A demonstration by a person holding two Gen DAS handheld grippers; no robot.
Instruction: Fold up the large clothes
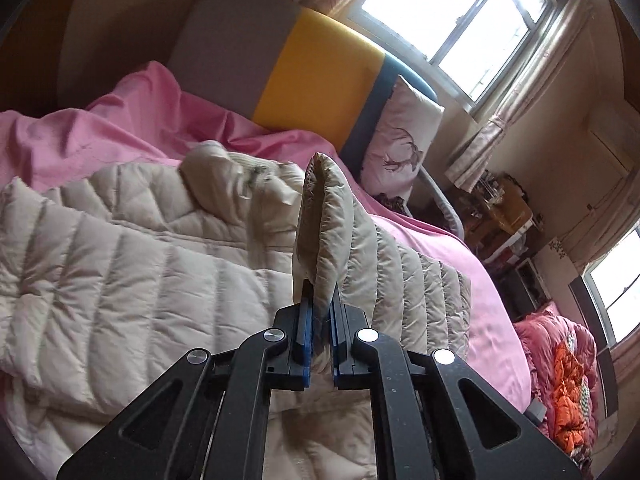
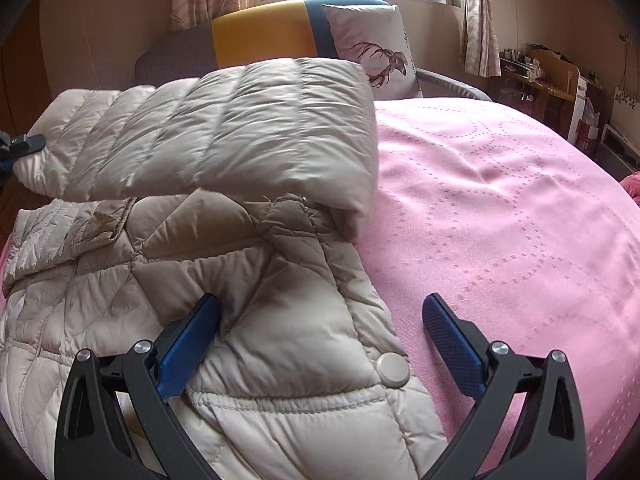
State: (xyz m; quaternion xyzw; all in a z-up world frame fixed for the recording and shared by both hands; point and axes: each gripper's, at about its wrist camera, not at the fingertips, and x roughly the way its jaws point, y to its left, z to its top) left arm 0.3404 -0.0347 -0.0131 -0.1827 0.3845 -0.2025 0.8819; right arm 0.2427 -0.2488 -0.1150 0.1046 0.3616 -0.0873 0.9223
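A beige quilted down jacket [image 1: 120, 260] lies spread on a pink bedsheet [image 2: 500, 200]. My left gripper [image 1: 320, 304] is shut on the cuff end of its sleeve [image 1: 324, 216], which stands up between the blue pads. In the right wrist view that sleeve [image 2: 240, 128] stretches lifted across the jacket body [image 2: 280, 264], with the left gripper [image 2: 24, 144] at the far left edge. My right gripper [image 2: 322, 300] is open just above the jacket's front edge. Its left finger rests on the fabric and its right finger is over the sheet. A round snap button [image 2: 393, 369] sits between the fingers.
A grey, yellow and blue headboard [image 1: 320, 80] stands behind the bed, with a deer-print pillow [image 2: 380, 48] leaning on it. A crumpled pink cover [image 1: 120, 120] lies beyond the jacket. A cluttered desk [image 2: 552, 76] and a red-orange quilt [image 1: 560, 360] are to the right.
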